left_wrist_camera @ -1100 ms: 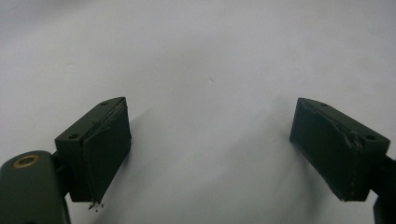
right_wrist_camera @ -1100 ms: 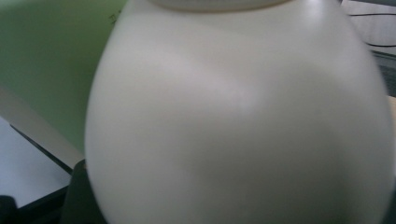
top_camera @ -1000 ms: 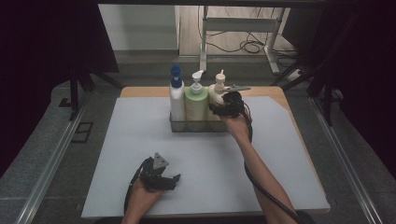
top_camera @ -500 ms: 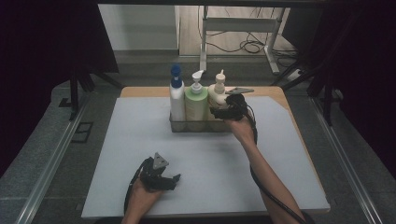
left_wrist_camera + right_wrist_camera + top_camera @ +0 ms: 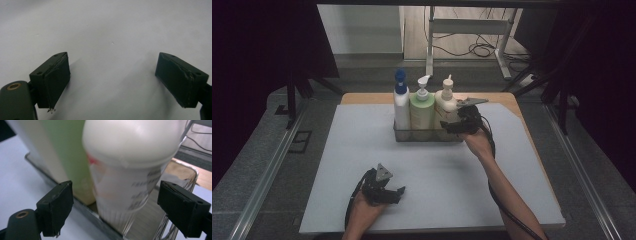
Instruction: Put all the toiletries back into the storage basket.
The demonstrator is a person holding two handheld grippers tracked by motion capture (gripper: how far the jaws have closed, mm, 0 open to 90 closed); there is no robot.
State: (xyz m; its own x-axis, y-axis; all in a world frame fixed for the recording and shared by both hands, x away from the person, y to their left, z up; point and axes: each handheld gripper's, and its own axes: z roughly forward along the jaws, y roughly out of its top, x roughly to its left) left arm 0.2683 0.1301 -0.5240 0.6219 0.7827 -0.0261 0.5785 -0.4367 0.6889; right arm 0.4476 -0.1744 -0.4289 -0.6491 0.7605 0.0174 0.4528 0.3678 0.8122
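The cream pump bottle (image 5: 130,170) stands upright at the right end of the clear caddy (image 5: 427,135), beside the green bottle (image 5: 422,107). The right gripper view alone shows the right gripper (image 5: 116,205) with jaws just opened, spread clear of the cream bottle's sides. The high view adds the blue-capped bottle (image 5: 401,102) leftmost. Well in front of the caddy, the left gripper (image 5: 112,82) gapes over bare white mat (image 5: 112,30).

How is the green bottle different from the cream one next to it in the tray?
The green bottle stands in the middle of the clear tray; the cream bottle stands at its right end, beside the right tongs. The green bottle is pale green with a white pump spout turned sideways; the cream bottle is off-white with printed text and a red mark. Both stand upright, with pump tops.
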